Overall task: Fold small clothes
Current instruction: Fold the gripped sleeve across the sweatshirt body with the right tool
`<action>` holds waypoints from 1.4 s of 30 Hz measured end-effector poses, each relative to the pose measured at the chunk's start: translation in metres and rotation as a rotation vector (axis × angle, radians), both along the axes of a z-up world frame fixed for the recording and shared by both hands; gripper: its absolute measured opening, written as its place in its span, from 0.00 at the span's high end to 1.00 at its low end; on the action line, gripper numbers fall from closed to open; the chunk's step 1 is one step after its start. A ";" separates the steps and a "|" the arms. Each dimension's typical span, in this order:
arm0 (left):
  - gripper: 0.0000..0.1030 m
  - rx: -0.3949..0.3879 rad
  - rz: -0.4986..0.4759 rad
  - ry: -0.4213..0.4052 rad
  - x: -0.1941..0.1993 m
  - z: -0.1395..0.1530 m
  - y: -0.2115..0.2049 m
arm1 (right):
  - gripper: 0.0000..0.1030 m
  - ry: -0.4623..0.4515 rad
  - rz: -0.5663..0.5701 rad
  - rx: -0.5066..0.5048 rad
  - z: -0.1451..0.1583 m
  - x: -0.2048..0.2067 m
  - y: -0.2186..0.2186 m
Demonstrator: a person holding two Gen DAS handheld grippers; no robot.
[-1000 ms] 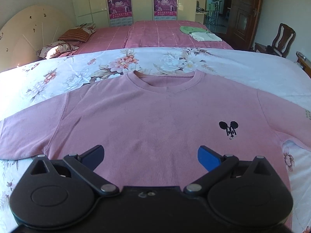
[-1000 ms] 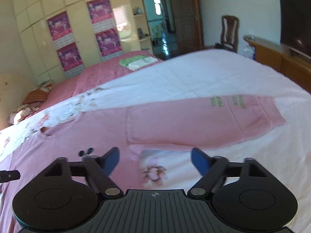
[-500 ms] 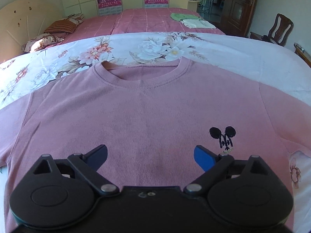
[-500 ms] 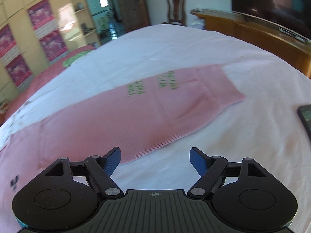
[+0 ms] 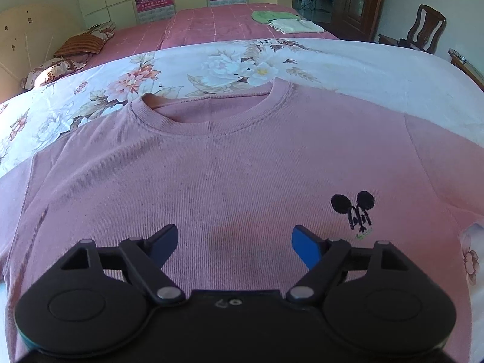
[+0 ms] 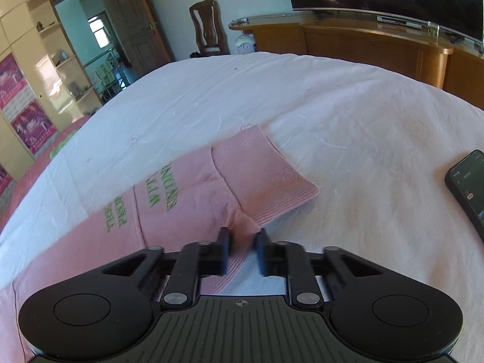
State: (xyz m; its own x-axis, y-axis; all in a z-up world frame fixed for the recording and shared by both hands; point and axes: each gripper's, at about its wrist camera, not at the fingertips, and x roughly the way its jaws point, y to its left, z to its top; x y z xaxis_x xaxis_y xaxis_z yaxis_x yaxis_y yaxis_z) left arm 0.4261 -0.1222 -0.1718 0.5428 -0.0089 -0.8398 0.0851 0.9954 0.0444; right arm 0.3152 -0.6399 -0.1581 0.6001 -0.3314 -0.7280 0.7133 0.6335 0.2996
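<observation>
My right hand-held gripper (image 6: 242,242) looks pinched on the sleeve (image 6: 239,193) seam by the cuff, left hand-held gripper (image 5: 234,240) spread over the limp, light sweater (image 5: 230,163).

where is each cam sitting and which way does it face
Left wrist: on the left gripper, low above the sweater chest, facing the collar; open blue fingers show.
Right wrist: on the right gripper, facing along the sleeve toward the cuff; fingers pinch sleeve fabric.
Shared: the same pink sweater on the bedsheet.
</observation>
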 end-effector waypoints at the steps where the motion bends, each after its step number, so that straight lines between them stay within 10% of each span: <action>1: 0.23 -0.002 -0.001 0.000 0.000 0.001 0.001 | 0.92 -0.006 0.008 -0.009 0.002 0.002 0.003; 8: 0.31 -0.049 -0.006 -0.033 0.000 0.011 0.017 | 0.94 -0.105 0.185 -0.138 0.040 0.032 0.056; 15: 0.31 -0.050 0.063 -0.084 -0.003 0.032 0.058 | 0.94 -0.241 0.611 -0.178 0.074 0.086 0.201; 24: 0.30 -0.107 0.145 -0.065 -0.005 0.039 0.121 | 0.94 -0.155 1.094 -0.080 0.019 0.106 0.396; 27: 0.27 -0.164 0.128 -0.041 -0.003 0.032 0.123 | 0.75 -0.102 1.144 -0.083 0.004 0.101 0.416; 29: 0.19 -0.220 0.097 -0.032 -0.004 0.029 0.118 | 0.24 -0.142 1.179 -0.080 0.007 0.093 0.414; 33: 0.18 -0.268 0.027 -0.026 -0.003 0.023 0.099 | 0.24 -0.185 1.216 -0.132 0.019 0.077 0.405; 42: 0.41 -0.140 -0.266 -0.027 -0.005 -0.009 0.012 | 0.24 -0.085 0.839 -0.203 0.018 0.044 0.304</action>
State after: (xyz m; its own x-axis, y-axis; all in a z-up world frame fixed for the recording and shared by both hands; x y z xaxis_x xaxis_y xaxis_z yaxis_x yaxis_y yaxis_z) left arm 0.4208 -0.1103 -0.1808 0.5279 -0.2689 -0.8056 0.3445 0.9348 -0.0863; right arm 0.3589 -0.3361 -0.1404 0.7542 0.1267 -0.6442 -0.0332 0.9873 0.1553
